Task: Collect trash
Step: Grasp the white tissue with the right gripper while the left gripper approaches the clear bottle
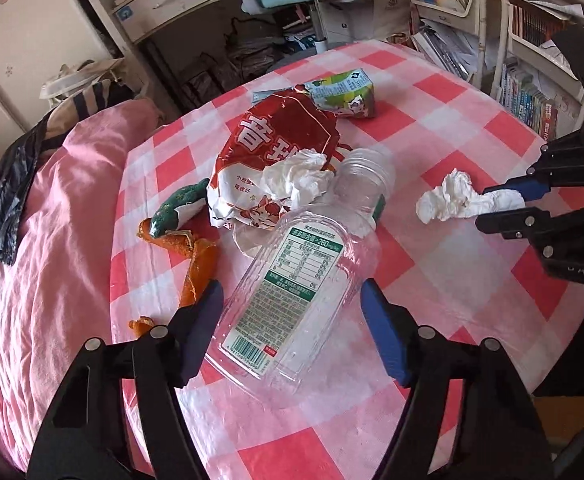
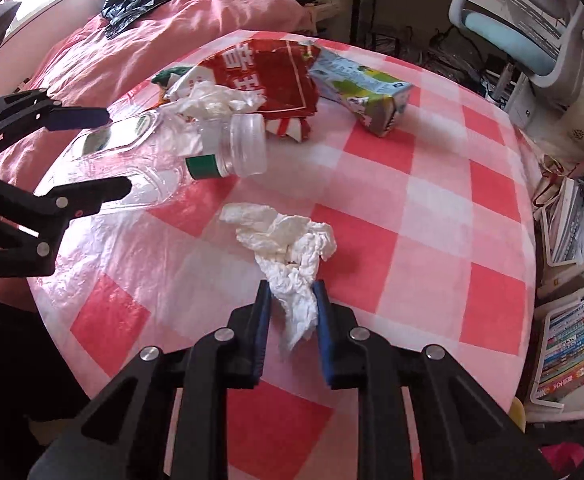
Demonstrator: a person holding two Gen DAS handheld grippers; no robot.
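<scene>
Straddling a clear plastic bottle [image 1: 292, 280] that lies on its side on the pink-checked table [image 1: 452, 120], the left gripper [image 1: 292, 320] has its fingers spread wide, one on each flank of the bottle, neither visibly pressing it. The right gripper [image 2: 292, 300] has its fingers drawn in on the near end of a crumpled white tissue [image 2: 288, 248]. Farther off lie a red snack bag [image 1: 276, 136], a second tissue wad [image 1: 300, 178], a milk carton [image 1: 344, 94] and orange peel [image 1: 196, 260].
</scene>
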